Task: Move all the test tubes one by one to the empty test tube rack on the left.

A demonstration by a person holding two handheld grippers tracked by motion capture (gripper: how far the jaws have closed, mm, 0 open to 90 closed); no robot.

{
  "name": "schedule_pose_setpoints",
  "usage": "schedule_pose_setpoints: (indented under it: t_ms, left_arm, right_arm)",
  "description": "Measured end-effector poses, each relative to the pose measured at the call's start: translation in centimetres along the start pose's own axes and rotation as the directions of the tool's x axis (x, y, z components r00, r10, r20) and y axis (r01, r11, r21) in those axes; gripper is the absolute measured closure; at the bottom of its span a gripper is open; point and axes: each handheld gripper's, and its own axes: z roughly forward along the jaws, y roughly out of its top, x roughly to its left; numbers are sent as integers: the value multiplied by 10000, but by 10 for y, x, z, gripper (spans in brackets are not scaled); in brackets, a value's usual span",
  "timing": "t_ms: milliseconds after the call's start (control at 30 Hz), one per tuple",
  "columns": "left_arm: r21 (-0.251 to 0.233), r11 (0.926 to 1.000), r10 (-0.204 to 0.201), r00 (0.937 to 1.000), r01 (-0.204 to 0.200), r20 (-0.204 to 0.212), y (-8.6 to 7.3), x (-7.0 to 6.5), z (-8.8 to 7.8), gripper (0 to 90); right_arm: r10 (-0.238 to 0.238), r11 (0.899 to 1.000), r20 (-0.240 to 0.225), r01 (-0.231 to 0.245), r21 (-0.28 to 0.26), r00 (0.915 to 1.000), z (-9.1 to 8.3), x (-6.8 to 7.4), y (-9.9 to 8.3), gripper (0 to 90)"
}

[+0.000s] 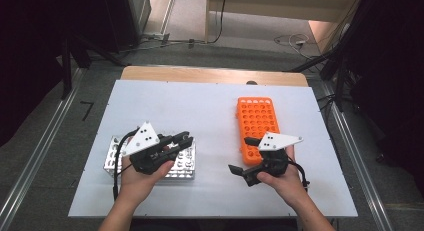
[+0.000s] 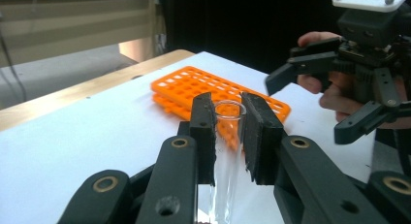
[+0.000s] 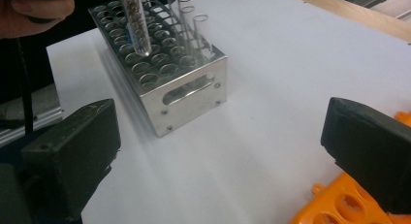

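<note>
Tube (image 2: 227, 136) clamped in left gripper (image 2: 228, 132) above steel rack (image 3: 160, 64); orange rack (image 1: 257, 122) unfilled; right gripper (image 3: 218, 151) wide open, holding nothing

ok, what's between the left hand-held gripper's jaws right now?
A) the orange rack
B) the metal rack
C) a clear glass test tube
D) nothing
C: in the left gripper view the left hand-held gripper has its jaws closed on a clear test tube, with the orange rack lying on the table beyond it.
</note>
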Motion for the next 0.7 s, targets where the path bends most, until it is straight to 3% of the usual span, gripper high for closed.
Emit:
schedule_pose_setpoints:
  t_ms: [300,700]
  left_arm:
    - [-333,9992,-234,9967,208,-774,1,21,-21,758]
    - [-608,9969,-591,9860,501,-1561,-3,44,-39,758]
  right_arm:
    - [412,9991,588,-407,-94,9974,-15,-18,-10,0]
    - [906,9958,1327,-879,-259,9870,-44,-38,-33,0]
